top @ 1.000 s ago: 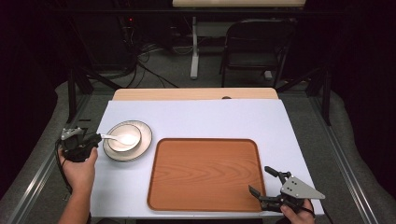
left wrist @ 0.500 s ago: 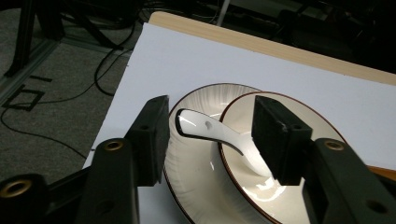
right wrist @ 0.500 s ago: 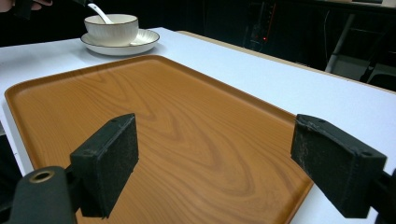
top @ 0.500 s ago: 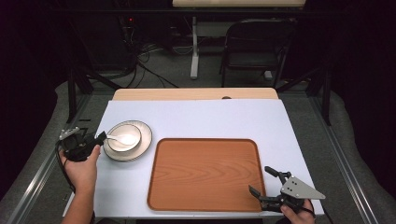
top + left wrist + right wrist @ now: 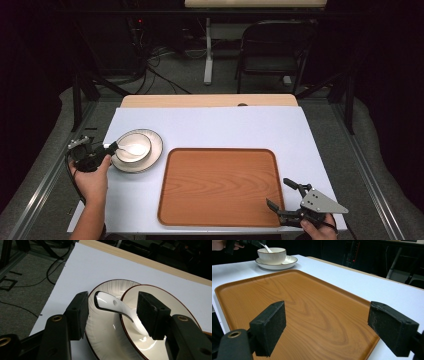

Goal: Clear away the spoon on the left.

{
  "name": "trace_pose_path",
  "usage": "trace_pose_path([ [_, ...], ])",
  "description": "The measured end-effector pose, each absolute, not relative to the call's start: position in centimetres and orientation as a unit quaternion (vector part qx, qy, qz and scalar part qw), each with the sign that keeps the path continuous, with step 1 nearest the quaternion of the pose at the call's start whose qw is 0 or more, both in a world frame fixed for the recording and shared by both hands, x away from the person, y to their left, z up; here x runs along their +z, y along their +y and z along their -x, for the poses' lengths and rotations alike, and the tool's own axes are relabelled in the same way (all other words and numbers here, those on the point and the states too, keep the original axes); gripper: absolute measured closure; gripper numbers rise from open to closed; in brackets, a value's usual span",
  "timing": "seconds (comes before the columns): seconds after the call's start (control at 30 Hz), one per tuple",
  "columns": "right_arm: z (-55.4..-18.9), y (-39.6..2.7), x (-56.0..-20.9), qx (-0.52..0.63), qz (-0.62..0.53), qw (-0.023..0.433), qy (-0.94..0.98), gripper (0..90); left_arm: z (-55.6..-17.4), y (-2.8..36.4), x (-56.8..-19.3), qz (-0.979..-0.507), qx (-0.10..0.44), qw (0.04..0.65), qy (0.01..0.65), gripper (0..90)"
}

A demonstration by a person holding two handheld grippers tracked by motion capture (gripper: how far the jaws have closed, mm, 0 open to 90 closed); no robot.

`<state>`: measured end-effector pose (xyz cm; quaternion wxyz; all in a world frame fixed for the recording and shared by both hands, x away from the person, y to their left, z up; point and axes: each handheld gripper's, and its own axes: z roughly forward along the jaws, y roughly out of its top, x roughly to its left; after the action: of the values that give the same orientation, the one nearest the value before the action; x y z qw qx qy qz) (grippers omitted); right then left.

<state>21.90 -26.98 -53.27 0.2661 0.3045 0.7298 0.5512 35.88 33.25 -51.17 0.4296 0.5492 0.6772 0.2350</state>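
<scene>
— Where the white spoon [image 5: 117,308] leans in the bowl [image 5: 160,322] on its saucer [image 5: 105,322], our left gripper [image 5: 112,312] has just been opening; the handle sits untouched between the jaws.
— And our right gripper [image 5: 327,327] hangs spread wide over the wooden tray [image 5: 294,307], holding nothing.

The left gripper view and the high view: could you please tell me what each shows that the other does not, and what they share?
The left gripper view alone shows the small hole in the spoon's handle and the ribbed inside of the plate. The high view alone shows the wooden tray, the right gripper open over its near right corner, and the chair beyond the table. Both show the left gripper, jaws just opened and apart on either side of the spoon handle, and the spoon resting in the bowl on its plate.
</scene>
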Motion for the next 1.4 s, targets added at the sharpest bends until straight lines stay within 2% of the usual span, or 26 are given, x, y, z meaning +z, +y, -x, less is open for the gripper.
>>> trace_pose_path([
  [0.5, -21.9, -27.0, -53.3, 0.552, -0.303, 0.267, 0.729, 14.4, -36.9, 32.4, -52.4, -0.543, 0.229, 0.435, 0.680, 45.7],
  [1.07, -21.9, -27.0, -53.3, 0.552, -0.303, 0.267, 0.729, 14.4, -36.9, 32.4, -53.0, -0.544, 0.225, 0.442, 0.677, 57.3],
  [1.4, -21.8, -27.0, -53.3, 0.553, -0.303, 0.266, 0.729, 14.4, -36.9, 32.3, -52.8, -0.543, 0.229, 0.451, 0.670, 67.0],
])
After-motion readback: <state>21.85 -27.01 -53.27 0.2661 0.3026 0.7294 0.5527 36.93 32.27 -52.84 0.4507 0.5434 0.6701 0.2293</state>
